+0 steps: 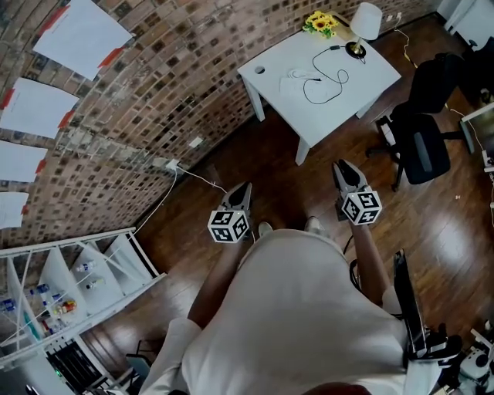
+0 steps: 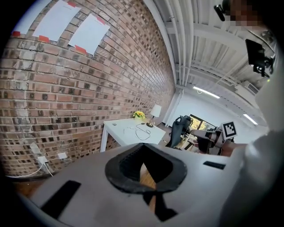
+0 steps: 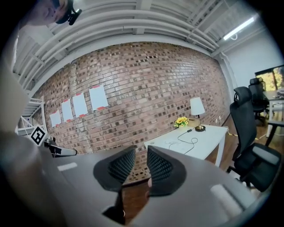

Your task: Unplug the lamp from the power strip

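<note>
The lamp (image 1: 366, 21) with a white shade stands at the far corner of a white table (image 1: 370, 77). Its black cable (image 1: 328, 77) loops over the tabletop to a flat white thing (image 1: 297, 75), perhaps the power strip. I stand well back from the table, both grippers held out at waist height. My left gripper (image 1: 245, 186) has its tips together and holds nothing. My right gripper (image 1: 343, 164) is open, and brick wall shows through the gap. The lamp (image 3: 196, 107) and table (image 3: 208, 139) also appear far off in the right gripper view. In the left gripper view the lamp (image 2: 155, 111) is small and distant.
Yellow flowers (image 1: 320, 23) sit beside the lamp. A black office chair (image 1: 424, 139) stands right of the table. A brick wall with taped papers runs along the left, with a wall socket (image 1: 171, 164) and a white cord low down. A white shelf rack (image 1: 69, 293) stands at lower left.
</note>
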Tool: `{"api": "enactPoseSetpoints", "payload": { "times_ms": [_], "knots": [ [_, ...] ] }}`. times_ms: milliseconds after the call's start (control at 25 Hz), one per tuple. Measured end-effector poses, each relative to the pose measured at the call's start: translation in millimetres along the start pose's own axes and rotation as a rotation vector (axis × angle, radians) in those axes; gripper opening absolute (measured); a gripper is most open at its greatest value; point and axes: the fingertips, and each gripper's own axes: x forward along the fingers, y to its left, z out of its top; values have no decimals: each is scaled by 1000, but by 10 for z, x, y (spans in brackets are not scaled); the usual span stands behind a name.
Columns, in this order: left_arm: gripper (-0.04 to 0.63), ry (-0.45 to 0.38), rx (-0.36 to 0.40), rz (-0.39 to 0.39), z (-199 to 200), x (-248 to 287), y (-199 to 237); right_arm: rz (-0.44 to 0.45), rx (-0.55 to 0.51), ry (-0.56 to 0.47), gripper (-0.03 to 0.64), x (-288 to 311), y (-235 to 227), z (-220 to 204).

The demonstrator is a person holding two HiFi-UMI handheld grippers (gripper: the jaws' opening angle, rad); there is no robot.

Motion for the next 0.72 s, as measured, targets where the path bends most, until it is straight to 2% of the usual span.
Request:
{"api": "enactPoseSetpoints", "payload": {
  "times_ms": [440,720],
  "knots": [
    [5,100,47,33,-568,196,115,-58,12,99,72,-78,-287,-548],
    [5,152,49,45,-803,219,161,-60,18,146,72,-106,-324,-757]
  ]
}}
